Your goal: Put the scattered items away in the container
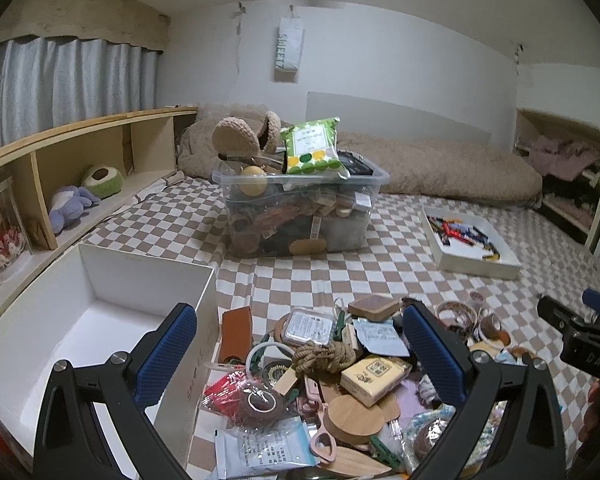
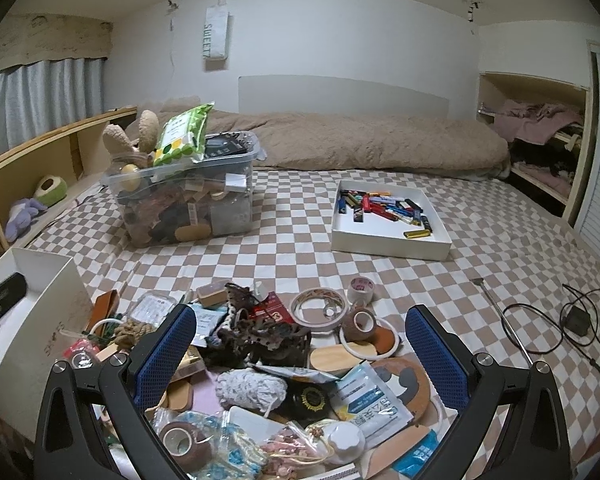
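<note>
From the left wrist view, the left hand-held gripper [image 1: 300, 360] hangs wide open and empty over the pile of scattered items [image 1: 332, 376] on the bed [image 1: 320, 276], the empty white box [image 1: 112, 312] just to its left. From the right wrist view, the right hand-held gripper [image 2: 300, 360], likewise spread and empty, has that box [image 2: 48, 312] far to its left, so the left looks nearer.

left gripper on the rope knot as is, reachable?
Probably yes. The left gripper is open, and the rope knot sits on top of the pile between its fingers with nothing over it. The white box stands clear to the left.
</note>
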The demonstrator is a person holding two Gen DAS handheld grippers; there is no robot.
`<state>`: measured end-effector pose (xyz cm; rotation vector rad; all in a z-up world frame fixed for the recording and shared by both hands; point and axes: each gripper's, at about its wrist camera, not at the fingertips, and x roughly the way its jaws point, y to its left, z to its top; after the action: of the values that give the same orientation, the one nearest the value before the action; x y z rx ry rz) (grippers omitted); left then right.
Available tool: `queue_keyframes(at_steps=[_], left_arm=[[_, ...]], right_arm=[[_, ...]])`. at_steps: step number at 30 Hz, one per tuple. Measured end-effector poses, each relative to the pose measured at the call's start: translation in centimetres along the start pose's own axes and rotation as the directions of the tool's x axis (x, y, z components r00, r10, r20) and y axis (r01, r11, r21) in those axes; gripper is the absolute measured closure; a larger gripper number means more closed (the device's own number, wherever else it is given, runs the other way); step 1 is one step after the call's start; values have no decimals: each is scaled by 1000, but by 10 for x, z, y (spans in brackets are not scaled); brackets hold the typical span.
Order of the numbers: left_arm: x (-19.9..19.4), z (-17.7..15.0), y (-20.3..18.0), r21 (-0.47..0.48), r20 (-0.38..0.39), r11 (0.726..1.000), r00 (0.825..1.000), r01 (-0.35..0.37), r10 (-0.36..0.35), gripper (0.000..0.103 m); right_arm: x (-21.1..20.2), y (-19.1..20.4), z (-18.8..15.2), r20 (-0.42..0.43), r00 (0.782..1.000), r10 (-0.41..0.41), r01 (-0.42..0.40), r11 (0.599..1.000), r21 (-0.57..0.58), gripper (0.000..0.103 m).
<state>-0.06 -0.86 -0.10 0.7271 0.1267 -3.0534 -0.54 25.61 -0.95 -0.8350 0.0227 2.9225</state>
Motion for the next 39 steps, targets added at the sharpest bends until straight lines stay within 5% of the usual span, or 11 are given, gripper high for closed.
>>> queue_keyframes(at_steps=[4, 14, 27, 39], left_arm=[[-6, 5, 11, -34, 41, 999, 999, -29, 30, 0], [-13, 12, 41, -71, 78, 993, 992, -94, 100, 0], [27, -4, 43, -91, -130, 996, 991, -2, -10, 0], [33, -7, 44, -85, -147, 996, 989, 2, -14, 0]], right_arm=[[6, -8, 2, -25, 999, -48, 49, 998, 38, 0], [9, -27, -1, -7, 1000, 29, -28, 995, 99, 0], [35, 0, -22, -62, 990, 131, -128, 991, 44, 0], [30, 68, -78, -168, 954, 248, -273, 951, -144, 0]])
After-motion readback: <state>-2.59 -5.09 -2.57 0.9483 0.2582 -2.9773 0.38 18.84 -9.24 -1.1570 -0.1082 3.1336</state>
